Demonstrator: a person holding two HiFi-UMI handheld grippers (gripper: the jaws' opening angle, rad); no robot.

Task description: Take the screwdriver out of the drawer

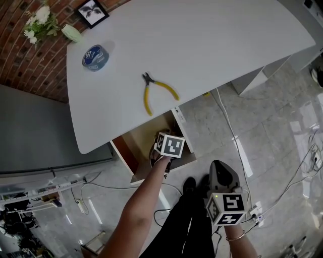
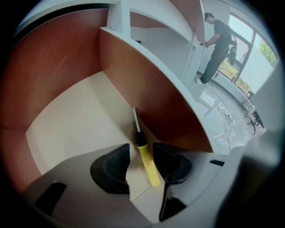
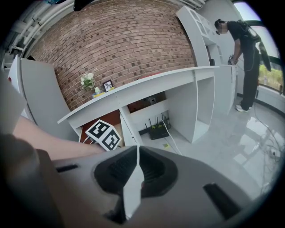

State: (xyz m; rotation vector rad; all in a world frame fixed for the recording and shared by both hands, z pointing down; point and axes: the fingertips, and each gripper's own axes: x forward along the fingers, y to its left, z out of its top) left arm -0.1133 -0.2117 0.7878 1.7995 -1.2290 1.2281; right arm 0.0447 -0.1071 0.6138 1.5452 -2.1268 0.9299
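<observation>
A screwdriver (image 2: 147,162) with a yellow handle and a thin metal shaft lies on the pale floor of the open drawer (image 2: 80,120), along its brown side wall (image 2: 147,89). My left gripper (image 2: 141,148) points steeply down into the drawer and stands open. The yellow handle lies between its dark pads (image 2: 113,167), nearer the right one, with a gap on the left. In the head view only that gripper's marker cube (image 1: 169,145) shows, above the drawer (image 1: 136,148). My right gripper (image 1: 219,166) hangs over the floor, shut and empty, its pads (image 3: 118,169) meeting.
The white table top (image 1: 202,45) carries yellow-handled pliers (image 1: 154,90) and a blue tape roll (image 1: 95,56); flowers (image 1: 38,22) and a photo frame (image 1: 92,12) stand at its far corner. Cables (image 1: 229,131) trail over the grey floor. A person (image 3: 242,44) stands by the white shelves.
</observation>
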